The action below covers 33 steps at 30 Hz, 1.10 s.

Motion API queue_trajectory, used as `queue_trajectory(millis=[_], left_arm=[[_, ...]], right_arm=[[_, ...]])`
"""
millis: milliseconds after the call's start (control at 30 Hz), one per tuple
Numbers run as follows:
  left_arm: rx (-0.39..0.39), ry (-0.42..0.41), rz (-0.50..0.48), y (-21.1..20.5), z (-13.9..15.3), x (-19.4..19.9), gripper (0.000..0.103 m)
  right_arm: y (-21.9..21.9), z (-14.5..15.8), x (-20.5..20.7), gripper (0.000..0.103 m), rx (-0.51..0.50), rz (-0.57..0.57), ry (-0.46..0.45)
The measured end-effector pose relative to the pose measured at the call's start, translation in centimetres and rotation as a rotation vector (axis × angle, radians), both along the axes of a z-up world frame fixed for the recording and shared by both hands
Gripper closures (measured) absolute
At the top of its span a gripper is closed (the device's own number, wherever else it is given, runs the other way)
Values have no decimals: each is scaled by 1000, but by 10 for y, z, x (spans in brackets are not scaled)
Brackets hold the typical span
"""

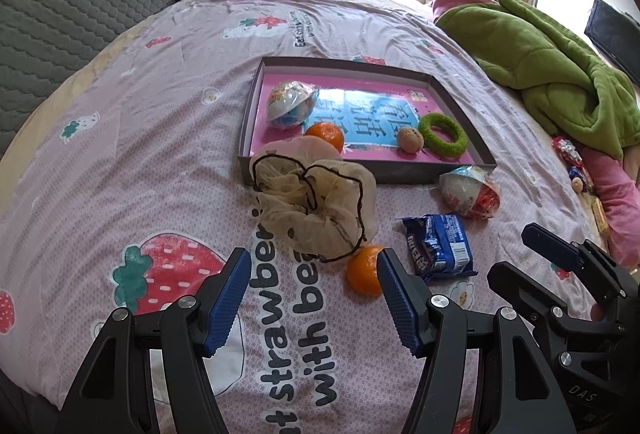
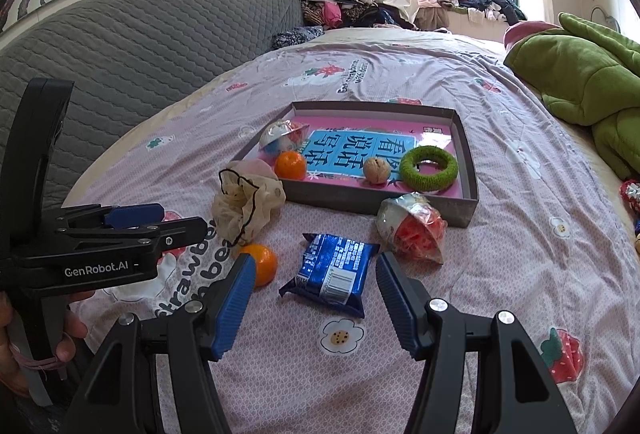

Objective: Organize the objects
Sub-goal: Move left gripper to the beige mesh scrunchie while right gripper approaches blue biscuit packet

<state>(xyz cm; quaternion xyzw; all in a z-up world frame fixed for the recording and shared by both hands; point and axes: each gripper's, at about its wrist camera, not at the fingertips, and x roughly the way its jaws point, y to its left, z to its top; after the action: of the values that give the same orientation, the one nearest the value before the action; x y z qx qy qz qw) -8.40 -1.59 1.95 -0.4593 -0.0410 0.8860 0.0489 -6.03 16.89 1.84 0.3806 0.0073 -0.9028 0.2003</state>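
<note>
Both hand-held grippers, left (image 1: pixel 314 298) and right (image 2: pixel 316 300), hover wide open and empty above the bed (image 2: pixel 520 266), where a biscuit packet (image 2: pixel 330 268), mandarin (image 2: pixel 264 264), mesh pouch (image 1: pixel 316 205) and wrapped bowl (image 2: pixel 412 230) await sorting; beyond, the box (image 2: pixel 468 209) already holds four items.

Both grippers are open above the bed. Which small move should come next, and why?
Probably lower the right gripper onto the blue packet and close. The packet lies on the quilt outside the box, right between the open jaws, and nothing is held yet. The left gripper is also open and empty, nearer the orange.
</note>
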Motion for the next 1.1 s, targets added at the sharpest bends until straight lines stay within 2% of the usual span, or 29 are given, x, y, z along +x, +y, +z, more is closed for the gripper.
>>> queue_trajectory(millis=[633, 1100], left_arm=[[14, -59, 24, -10, -25, -8, 36], [38, -45, 52, -19, -31, -20, 36]], right_arm=[[-7, -23, -4, 41, 37, -6, -49], [-7, -31, -11, 41, 49, -28, -56]])
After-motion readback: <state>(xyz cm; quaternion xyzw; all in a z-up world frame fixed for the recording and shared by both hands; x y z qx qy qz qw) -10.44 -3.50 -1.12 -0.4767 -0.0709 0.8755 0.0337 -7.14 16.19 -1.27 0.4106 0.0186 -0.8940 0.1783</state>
